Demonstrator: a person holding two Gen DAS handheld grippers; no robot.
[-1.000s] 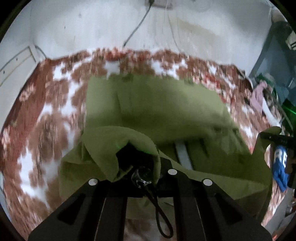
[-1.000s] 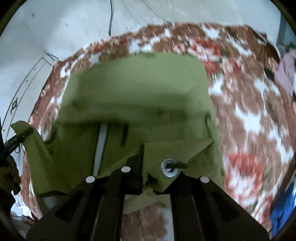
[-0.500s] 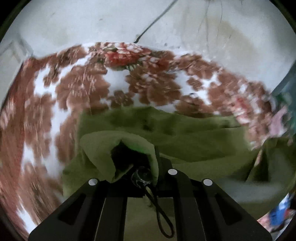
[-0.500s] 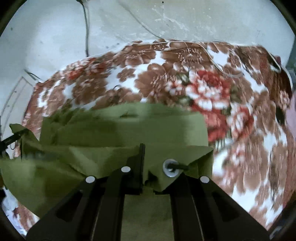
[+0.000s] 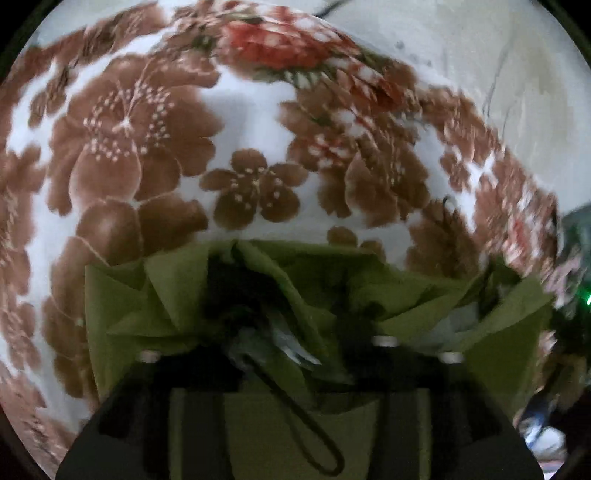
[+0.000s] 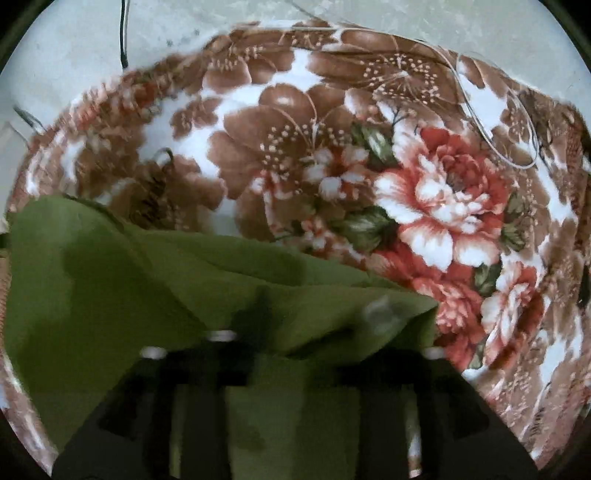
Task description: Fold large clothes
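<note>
An olive-green garment [image 5: 147, 306] lies bunched over the fingers of my left gripper [image 5: 280, 332], low over a floral sheet [image 5: 258, 122]. The jaws stand apart with the cloth, a black drawstring loop [image 5: 314, 435] and a metal eyelet draped between them. In the right wrist view the same green garment [image 6: 110, 280] covers my right gripper [image 6: 295, 343], whose jaws also stand apart with a folded corner resting over them. The fingertips of both grippers are hidden under fabric.
The brown, red and white floral sheet [image 6: 443, 199] covers the bed and fills both views. A pale wall [image 6: 74, 40] with a dark cable [image 6: 123, 33] rises behind it. A thin white thread [image 6: 495, 144] lies on the sheet at far right.
Both grippers carried the green garment forward and down toward the far part of the sheet. Their jaws, pinched on the cloth before, now stand apart, and the fabric has slumped over them.
</note>
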